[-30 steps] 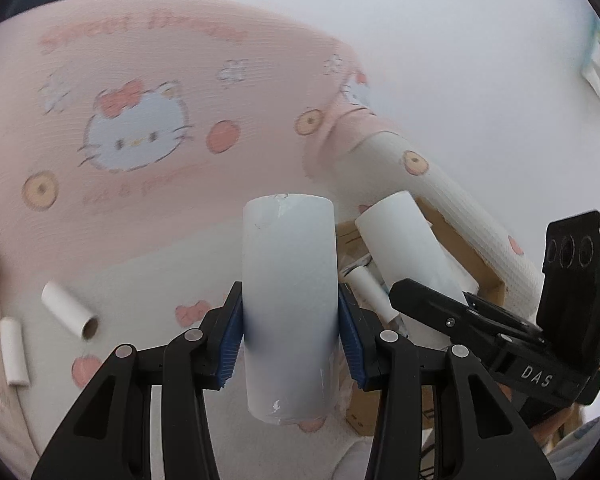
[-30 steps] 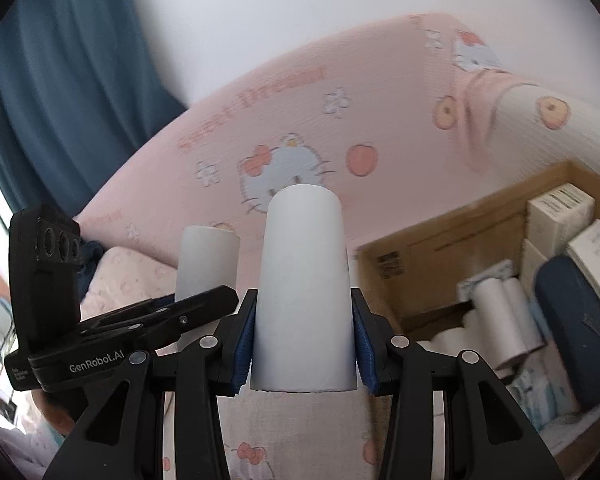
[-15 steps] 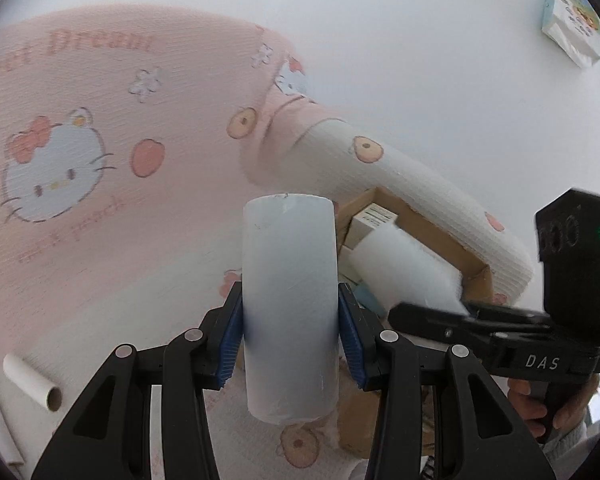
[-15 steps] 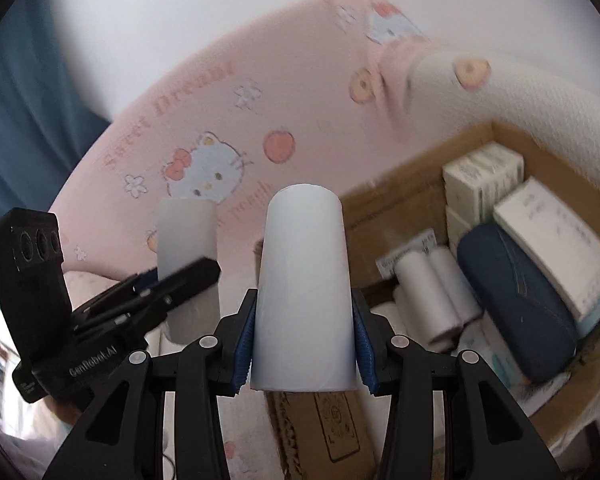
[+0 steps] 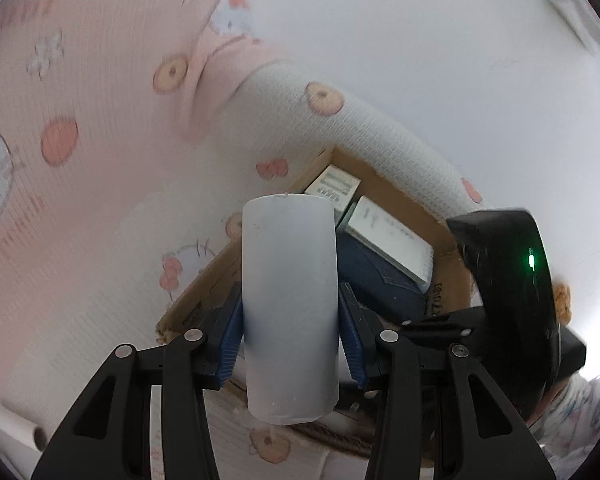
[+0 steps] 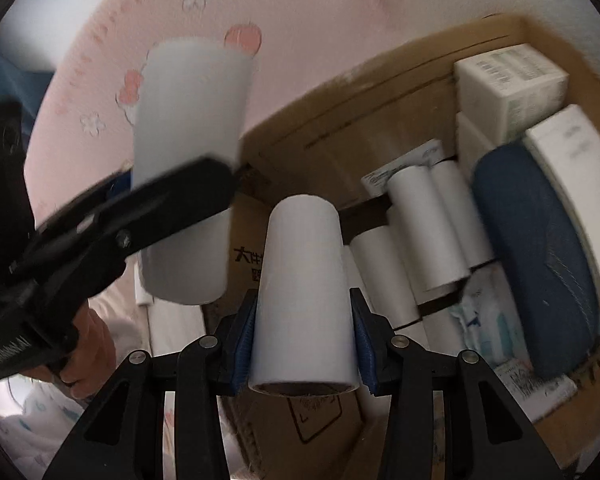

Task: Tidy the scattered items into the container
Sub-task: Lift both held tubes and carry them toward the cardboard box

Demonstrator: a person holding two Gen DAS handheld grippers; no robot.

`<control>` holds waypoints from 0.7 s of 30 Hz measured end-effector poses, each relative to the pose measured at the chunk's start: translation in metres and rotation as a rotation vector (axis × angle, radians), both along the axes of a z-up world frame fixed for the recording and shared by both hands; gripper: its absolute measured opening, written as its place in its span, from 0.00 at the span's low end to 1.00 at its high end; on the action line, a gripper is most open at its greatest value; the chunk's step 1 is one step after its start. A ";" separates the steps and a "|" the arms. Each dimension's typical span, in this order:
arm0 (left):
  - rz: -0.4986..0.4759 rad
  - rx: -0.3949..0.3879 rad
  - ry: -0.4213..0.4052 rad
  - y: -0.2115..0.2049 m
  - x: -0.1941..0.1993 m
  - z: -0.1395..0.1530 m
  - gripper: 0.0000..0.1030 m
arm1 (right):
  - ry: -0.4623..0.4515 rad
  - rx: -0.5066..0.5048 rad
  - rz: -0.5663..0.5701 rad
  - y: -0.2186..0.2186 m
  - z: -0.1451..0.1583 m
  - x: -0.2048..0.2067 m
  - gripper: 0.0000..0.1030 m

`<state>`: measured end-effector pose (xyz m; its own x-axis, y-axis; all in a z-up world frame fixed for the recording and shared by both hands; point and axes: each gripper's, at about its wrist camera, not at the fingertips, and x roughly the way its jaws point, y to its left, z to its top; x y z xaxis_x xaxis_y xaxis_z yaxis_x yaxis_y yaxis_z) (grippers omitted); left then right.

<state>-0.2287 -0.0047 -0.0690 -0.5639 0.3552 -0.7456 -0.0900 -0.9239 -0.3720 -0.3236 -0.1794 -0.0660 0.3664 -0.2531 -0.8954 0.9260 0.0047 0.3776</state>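
Two claws, left claw (image 5: 290, 336) clamping white roll (image 5: 290, 304), right claw (image 6: 304, 332) clamping second roll (image 6: 304, 296), cardboard box (image 6: 340, 96)

White rolls (image 6: 304, 292), brown cardboard box (image 6: 340, 92), navy case (image 6: 536, 264) (pink cartoon-cat bedsheet (image 5: 80, 200)).

A home bedroom: pink cartoon-cat bedding (image 5: 100, 128) under a cardboard box (image 6: 340, 92) of household items

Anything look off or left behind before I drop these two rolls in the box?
One stray roll lies on the bedspread at lower left, outside the cardboard box. Both held rolls look intact and squarely gripped.
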 end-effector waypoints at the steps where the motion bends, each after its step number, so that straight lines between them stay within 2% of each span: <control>1: 0.000 0.012 -0.022 -0.002 -0.004 -0.003 0.46 | -0.003 0.014 0.015 -0.004 -0.003 0.001 0.39; 4: 0.011 0.053 -0.080 -0.013 -0.014 -0.010 0.46 | 0.006 0.051 0.039 -0.015 -0.014 0.003 0.39; 8: 0.010 0.098 -0.112 -0.021 -0.014 -0.010 0.46 | 0.058 0.070 0.055 -0.027 -0.022 0.002 0.39; 14: 0.051 0.022 -0.078 -0.019 -0.004 0.000 0.47 | 0.053 0.113 0.052 -0.036 -0.034 -0.001 0.39; 21: 0.050 -0.021 -0.044 -0.019 0.006 0.006 0.47 | 0.011 0.175 0.067 -0.039 -0.049 -0.002 0.39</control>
